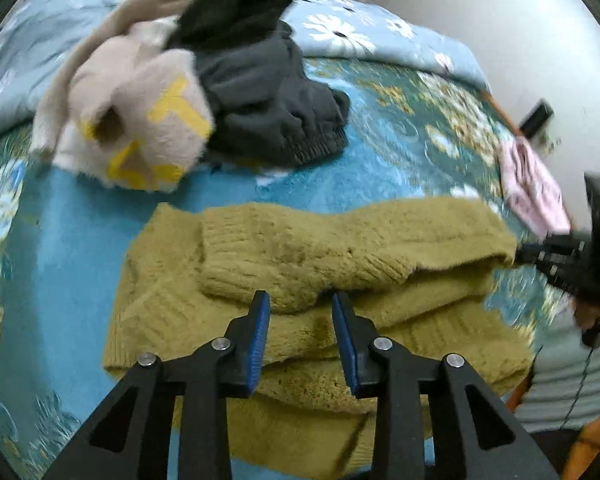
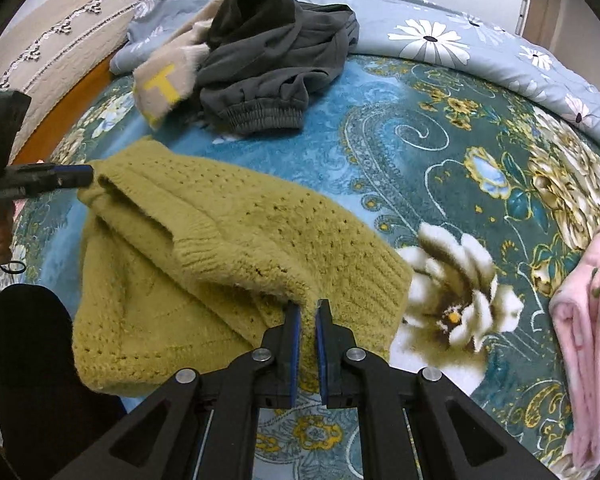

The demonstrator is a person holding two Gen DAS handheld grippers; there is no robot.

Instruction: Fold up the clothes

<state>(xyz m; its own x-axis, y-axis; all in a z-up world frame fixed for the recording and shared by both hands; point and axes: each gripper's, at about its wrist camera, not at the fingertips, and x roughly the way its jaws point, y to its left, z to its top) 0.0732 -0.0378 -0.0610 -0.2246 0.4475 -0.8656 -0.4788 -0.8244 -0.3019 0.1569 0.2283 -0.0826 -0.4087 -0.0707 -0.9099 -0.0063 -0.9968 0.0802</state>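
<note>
Green sweater (image 2: 220,272) lies on bed (image 2: 440,152), partly folded. Right hand-held gripper (image 2: 307,312) nearly closed, pinching its edge; left hand-held gripper (image 1: 300,304) wide open, holding nothing. Grey pants (image 2: 268,76), beige top (image 2: 160,84) & pink cloth (image 2: 592,320) prob. still unfolded.

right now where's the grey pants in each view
Left wrist: grey pants sit upper centre, right of the beige sweater, beyond the green sweater.
Right wrist: grey pants sit upper centre-left, right of the beige sweater, beyond the green sweater.
Shared landmark: the yellow T on the beige sweater, right beside the pants.
</note>
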